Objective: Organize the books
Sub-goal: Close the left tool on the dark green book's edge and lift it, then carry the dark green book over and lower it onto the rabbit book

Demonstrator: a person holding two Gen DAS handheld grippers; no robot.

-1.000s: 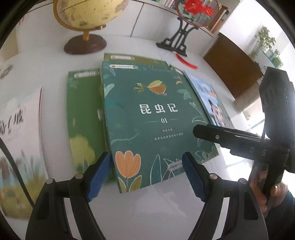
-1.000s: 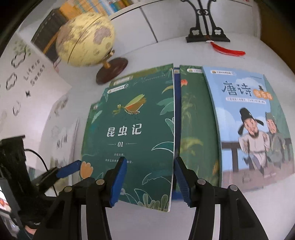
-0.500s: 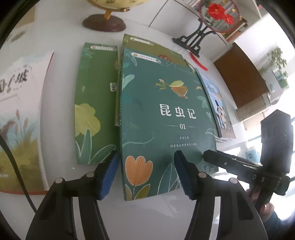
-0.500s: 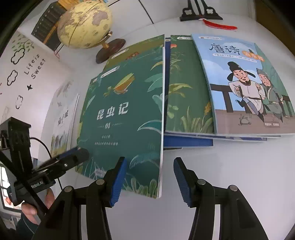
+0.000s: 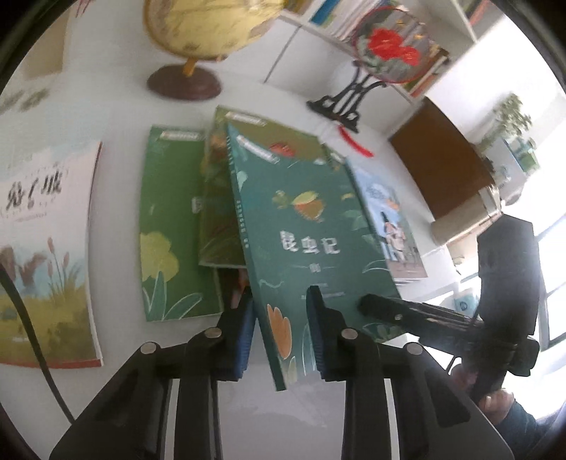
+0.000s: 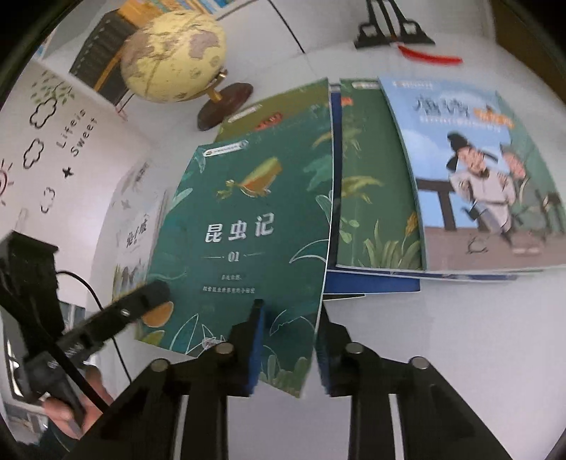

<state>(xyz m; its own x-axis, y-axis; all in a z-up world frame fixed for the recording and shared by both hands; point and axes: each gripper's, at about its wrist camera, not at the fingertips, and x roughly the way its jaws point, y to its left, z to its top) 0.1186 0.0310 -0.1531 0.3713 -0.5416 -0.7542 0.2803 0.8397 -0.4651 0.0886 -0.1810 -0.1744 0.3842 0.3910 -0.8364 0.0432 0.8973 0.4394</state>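
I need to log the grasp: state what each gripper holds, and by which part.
Both hold the dark green book numbered 01. The left gripper has just closed on its near left corner, at the spine; the right gripper has just closed on its near right corner.

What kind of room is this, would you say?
Probably a study or reading corner: picture books spread on a white table, a globe on a stand, and shelves of books behind.

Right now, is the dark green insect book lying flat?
No: the insect book is tilted, its near edge lifted off the table, pinched between both grippers' fingers.
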